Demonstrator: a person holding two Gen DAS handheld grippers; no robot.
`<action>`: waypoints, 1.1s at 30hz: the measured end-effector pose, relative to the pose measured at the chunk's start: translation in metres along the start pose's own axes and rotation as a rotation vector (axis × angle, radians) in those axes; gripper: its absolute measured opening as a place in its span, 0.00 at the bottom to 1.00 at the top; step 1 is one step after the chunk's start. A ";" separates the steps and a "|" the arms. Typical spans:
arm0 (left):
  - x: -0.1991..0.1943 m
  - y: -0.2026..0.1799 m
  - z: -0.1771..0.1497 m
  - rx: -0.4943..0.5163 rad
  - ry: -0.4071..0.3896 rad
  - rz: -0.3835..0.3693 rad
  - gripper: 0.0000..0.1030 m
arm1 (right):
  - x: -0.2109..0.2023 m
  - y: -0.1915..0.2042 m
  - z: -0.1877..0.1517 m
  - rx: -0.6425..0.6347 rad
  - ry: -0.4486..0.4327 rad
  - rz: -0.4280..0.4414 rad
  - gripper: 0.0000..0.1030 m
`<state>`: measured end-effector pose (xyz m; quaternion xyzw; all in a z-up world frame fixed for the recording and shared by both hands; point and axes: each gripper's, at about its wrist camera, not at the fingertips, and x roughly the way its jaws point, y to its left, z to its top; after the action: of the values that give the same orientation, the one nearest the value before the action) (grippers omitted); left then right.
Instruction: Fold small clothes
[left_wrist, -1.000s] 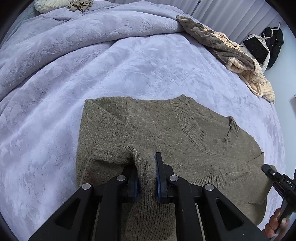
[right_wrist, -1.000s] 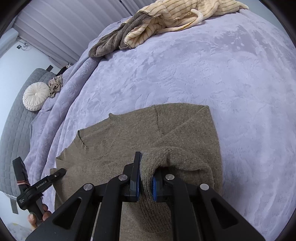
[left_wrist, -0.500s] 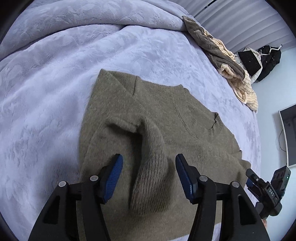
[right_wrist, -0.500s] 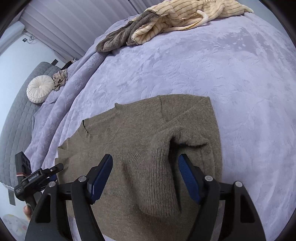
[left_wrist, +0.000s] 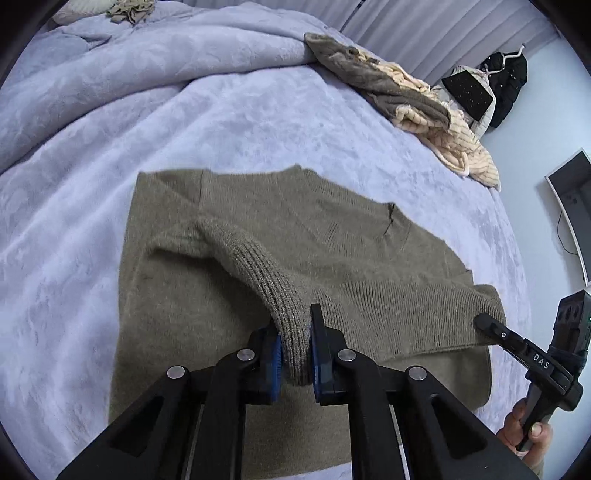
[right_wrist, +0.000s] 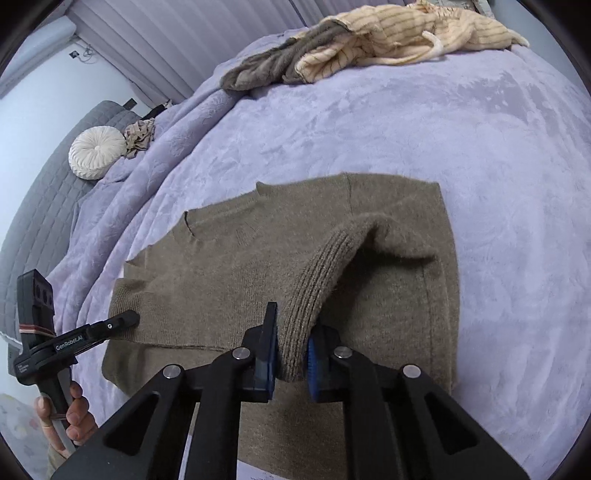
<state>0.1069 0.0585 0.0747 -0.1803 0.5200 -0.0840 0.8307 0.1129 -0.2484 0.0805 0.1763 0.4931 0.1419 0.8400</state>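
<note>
Both grippers pinch the olive sweater on the lavender bed

Left wrist view: the left gripper (left_wrist: 295, 347), jaws closing, clamps the ribbed hem of the sweater (left_wrist: 332, 251) on the blanket (left_wrist: 258, 122); a clothes pile (left_wrist: 406, 99) lies far off, nothing between. Right wrist view: the right gripper (right_wrist: 291, 350), closing, grips the ribbed edge (right_wrist: 314, 280); a round cushion (right_wrist: 96, 151) sits well apart

Olive knit sweater (left_wrist: 332, 258) lies flat on bed, cuffs lifted.
</note>
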 end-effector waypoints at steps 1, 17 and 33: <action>-0.002 0.000 0.007 -0.007 -0.014 -0.005 0.13 | 0.000 0.000 0.000 0.000 0.000 0.000 0.14; 0.025 0.039 0.077 -0.279 -0.082 -0.014 0.84 | 0.028 -0.006 0.082 0.116 -0.080 0.059 0.77; 0.063 0.001 0.073 0.083 -0.027 0.033 0.84 | 0.075 0.021 0.055 -0.307 0.028 -0.290 0.77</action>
<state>0.1996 0.0543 0.0507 -0.1384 0.5077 -0.0893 0.8456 0.1955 -0.2073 0.0565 -0.0286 0.4976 0.0953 0.8617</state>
